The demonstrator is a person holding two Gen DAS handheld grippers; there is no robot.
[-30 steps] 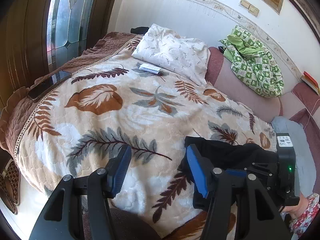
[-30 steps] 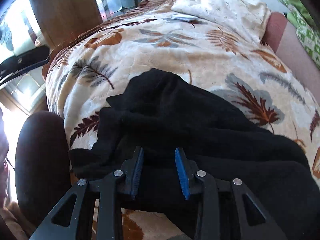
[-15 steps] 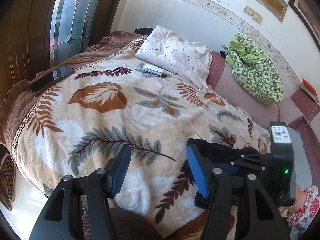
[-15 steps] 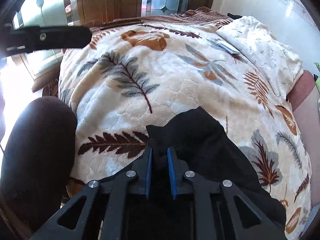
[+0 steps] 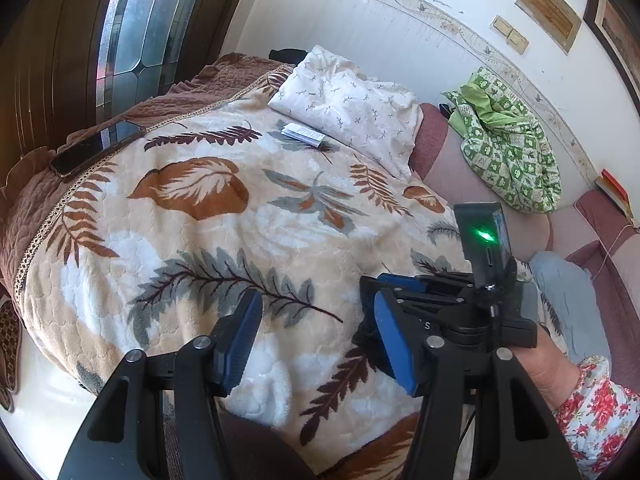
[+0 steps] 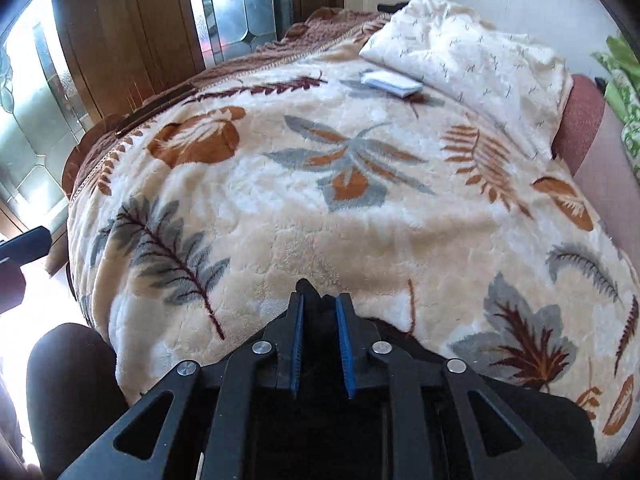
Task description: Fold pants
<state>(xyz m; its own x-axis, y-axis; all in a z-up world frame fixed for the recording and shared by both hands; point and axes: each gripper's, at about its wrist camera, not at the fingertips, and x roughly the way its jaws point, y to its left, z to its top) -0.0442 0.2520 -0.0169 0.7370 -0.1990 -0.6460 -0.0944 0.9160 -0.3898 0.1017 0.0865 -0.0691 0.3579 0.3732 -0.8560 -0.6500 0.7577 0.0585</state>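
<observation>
My right gripper (image 6: pixel 320 334) pinches a fold of the black pants (image 6: pixel 540 412), its jaws having just eased slightly on the cloth; the garment trails back and to the right beneath it. My left gripper (image 5: pixel 316 340) hangs half spread and empty, so the right one is nearer. Both work over a leaf-patterned blanket (image 6: pixel 320 220) on a bed, pillow (image 5: pixel 348 104) near the wall.

The left tongs (image 5: pixel 316 340) hang with jaws parted and nothing between them. The right tongs (image 6: pixel 320 344), tipped steeply down, have just eased their jaws slightly and clamp black pants (image 6: pixel 320 420). A hand (image 5: pixel 548 372) in a floral sleeve (image 5: pixel 596 416) grips them.
</observation>
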